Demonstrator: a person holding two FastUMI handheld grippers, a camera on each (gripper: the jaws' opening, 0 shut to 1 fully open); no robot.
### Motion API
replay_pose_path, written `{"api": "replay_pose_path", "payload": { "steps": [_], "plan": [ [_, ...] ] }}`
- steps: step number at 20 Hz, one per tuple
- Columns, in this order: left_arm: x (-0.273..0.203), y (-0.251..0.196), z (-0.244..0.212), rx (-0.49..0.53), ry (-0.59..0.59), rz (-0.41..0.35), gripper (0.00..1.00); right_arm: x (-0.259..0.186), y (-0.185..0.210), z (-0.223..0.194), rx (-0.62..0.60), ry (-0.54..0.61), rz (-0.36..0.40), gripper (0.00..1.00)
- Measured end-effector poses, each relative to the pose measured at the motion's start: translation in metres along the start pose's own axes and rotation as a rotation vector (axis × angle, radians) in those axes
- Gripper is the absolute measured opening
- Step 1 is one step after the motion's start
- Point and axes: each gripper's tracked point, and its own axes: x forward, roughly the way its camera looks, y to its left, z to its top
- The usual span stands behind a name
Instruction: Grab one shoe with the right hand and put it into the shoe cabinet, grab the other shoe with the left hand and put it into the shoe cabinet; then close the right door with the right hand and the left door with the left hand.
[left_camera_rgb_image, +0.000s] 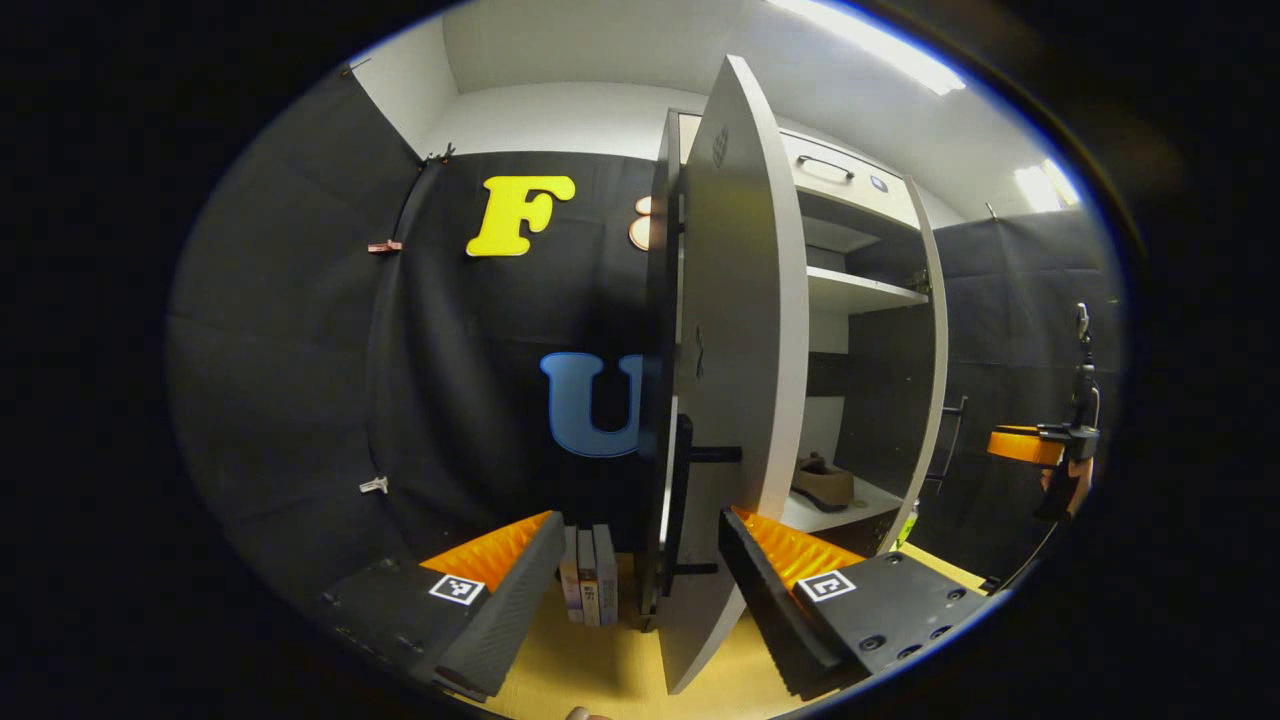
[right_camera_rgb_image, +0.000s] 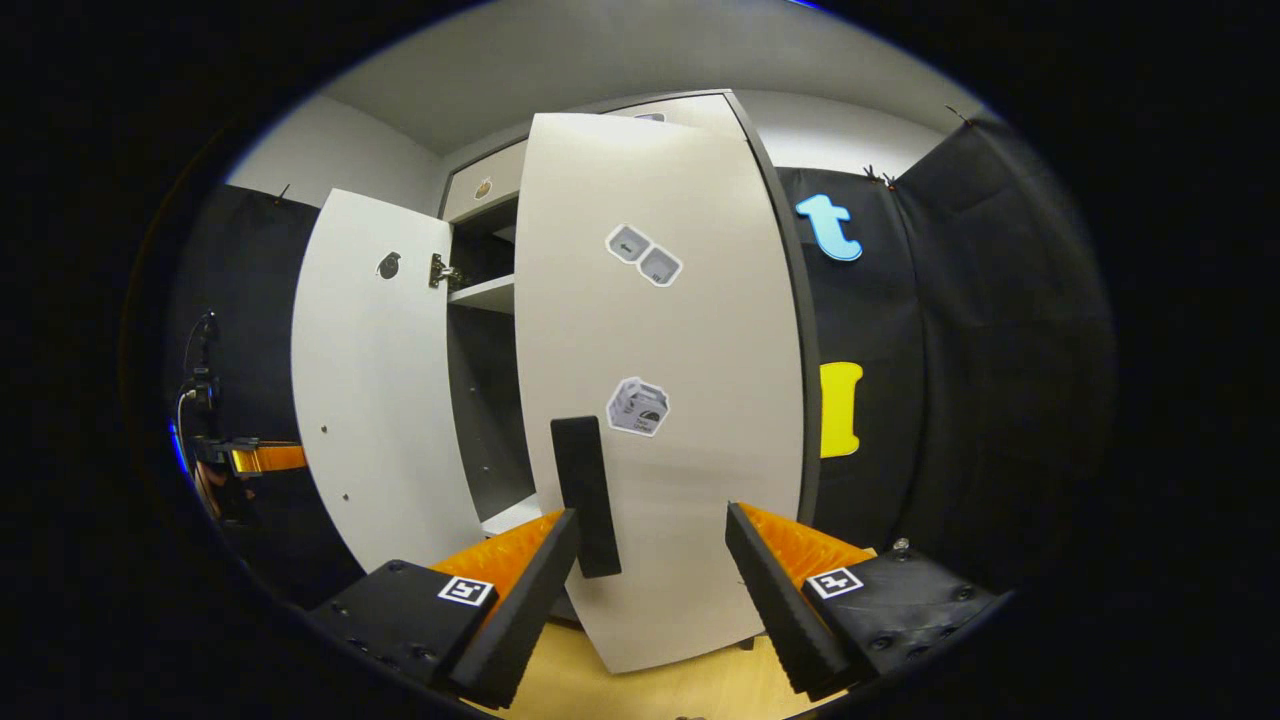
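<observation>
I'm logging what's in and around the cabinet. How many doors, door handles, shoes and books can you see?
Cabinet doors: 2 (left door, right door)
Door handles: 2 (left handle, right handle)
Shoes: 1 (shoe)
Books: 3 (books)
Total: 8

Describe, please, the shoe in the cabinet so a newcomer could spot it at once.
Start at the tall white cabinet with its doors open. On its lowest shelf lies a tan shoe; the shelves above it look bare.
</observation>
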Motion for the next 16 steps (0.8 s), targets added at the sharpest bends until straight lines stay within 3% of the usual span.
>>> {"api": "replay_pose_path", "payload": {
  "steps": [2,7,16],
  "plan": [
    [0.001,-0.002,0.002,0.010,-0.011,-0.009,0.93,-0.007,-0.003,-0.001,-0.013,0.003,-0.023,0.98],
    [0.001,-0.020,0.001,0.038,-0.010,-0.030,0.93,-0.010,-0.002,-0.007,-0.029,0.008,-0.037,0.98],
    [0.030,-0.098,-0.002,0.041,-0.026,-0.170,0.93,-0.010,-0.017,-0.011,-0.058,0.010,-0.049,0.98]
  ]
}}
